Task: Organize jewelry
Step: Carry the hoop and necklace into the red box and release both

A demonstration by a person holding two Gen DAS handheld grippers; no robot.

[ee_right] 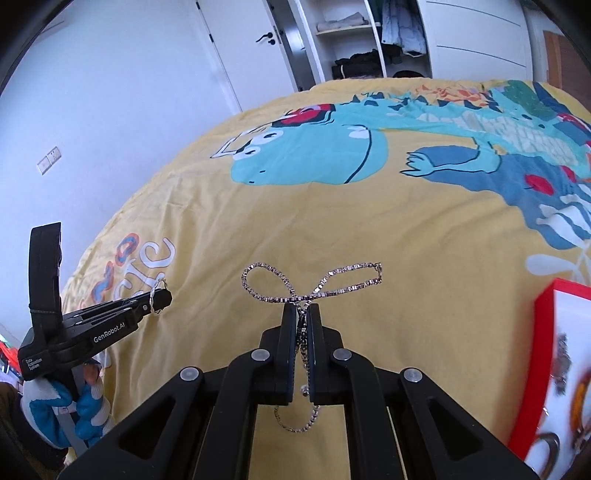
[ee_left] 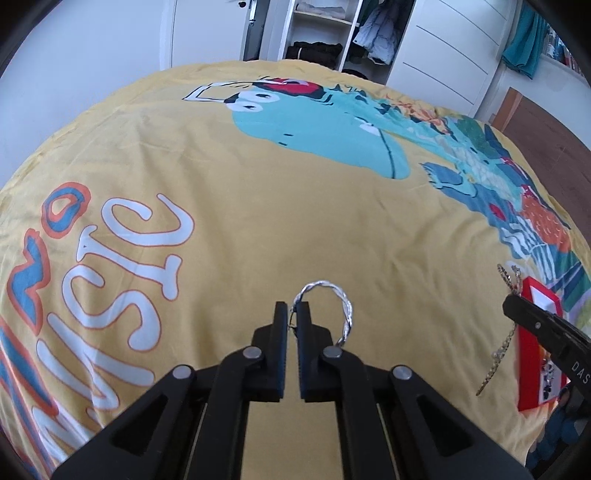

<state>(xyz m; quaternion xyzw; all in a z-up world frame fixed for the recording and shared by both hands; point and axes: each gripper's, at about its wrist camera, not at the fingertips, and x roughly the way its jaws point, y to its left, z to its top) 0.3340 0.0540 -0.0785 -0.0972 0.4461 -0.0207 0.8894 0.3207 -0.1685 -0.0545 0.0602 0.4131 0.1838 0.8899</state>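
The left tool [ee_left: 291, 314] is clamped on a twisted silver bangle [ee_left: 332, 299]. Its jaws stand almost together, and the bangle's thin end is pinched at the fingertips, with the loop sticking out ahead and to the right of the tips, above the yellow bedspread [ee_left: 258, 206]. In the right wrist view the same tool [ee_right: 162, 297] shows at the left edge, with the bangle [ee_right: 153, 299] nipped at its tip and a gloved hand [ee_right: 74, 410] in white and blue below it.

The right tool [ee_right: 303, 314] is closed on a silver chain [ee_right: 291, 288]. The chain is caught between the pads. Two loops fan out ahead of the fingertips, one to the left and a longer one to the right. The rest hangs back through the narrow gap and dangles in a small loop below the jaws. From the left wrist view the right tool [ee_left: 511, 301] shows at the right edge, and the chain [ee_left: 508, 325] hangs from its tip in a thin line, down across the red edge of the box.

A red-rimmed box [ee_right: 543, 369] with a white inside lies on the bed at the right, near the right tool. Blurred jewelry pieces [ee_right: 561, 362] lie in it, but I cannot tell which kind. The bedspread carries a teal dinosaur print [ee_right: 314, 155] and big white letters [ee_left: 122, 280]. Beyond the bed stand a white door [ee_right: 236, 48] and an open wardrobe [ee_left: 325, 33] with clothes.
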